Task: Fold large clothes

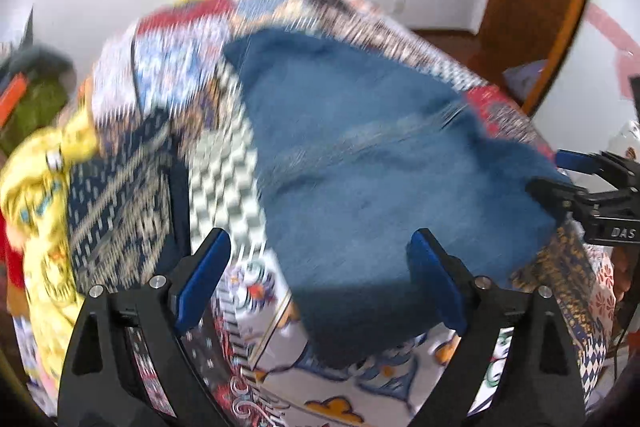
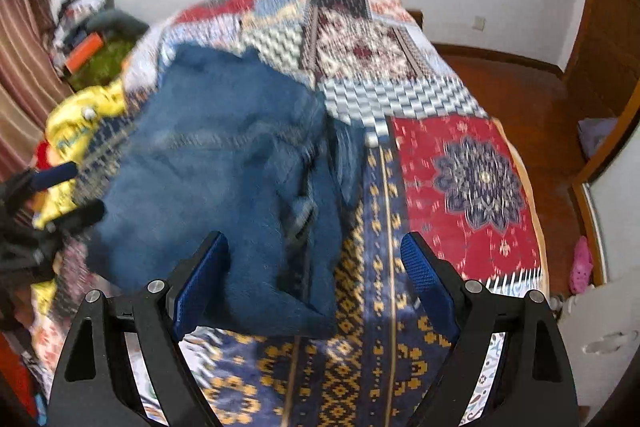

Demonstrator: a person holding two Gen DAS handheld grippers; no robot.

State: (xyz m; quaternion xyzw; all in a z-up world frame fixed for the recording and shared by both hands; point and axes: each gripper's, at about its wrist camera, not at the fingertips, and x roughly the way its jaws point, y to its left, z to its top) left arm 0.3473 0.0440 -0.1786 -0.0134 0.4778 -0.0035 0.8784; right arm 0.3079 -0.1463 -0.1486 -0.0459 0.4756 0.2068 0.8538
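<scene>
Left wrist view shows my left gripper (image 1: 320, 275) with its fingers spread wide and released, nothing pinched; the blue denim garment (image 1: 360, 155) lies folded on the patchwork bedspread (image 1: 168, 75), its near edge between and just ahead of my fingertips. My right gripper (image 2: 316, 277) is likewise wide apart and grasping nothing, the denim's edge just beside its left finger (image 2: 200, 283), patterned cover under the right one. A yellow garment (image 2: 76, 131) sits bunched beyond the denim, left of my fingers. Both views are motion-blurred.
</scene>
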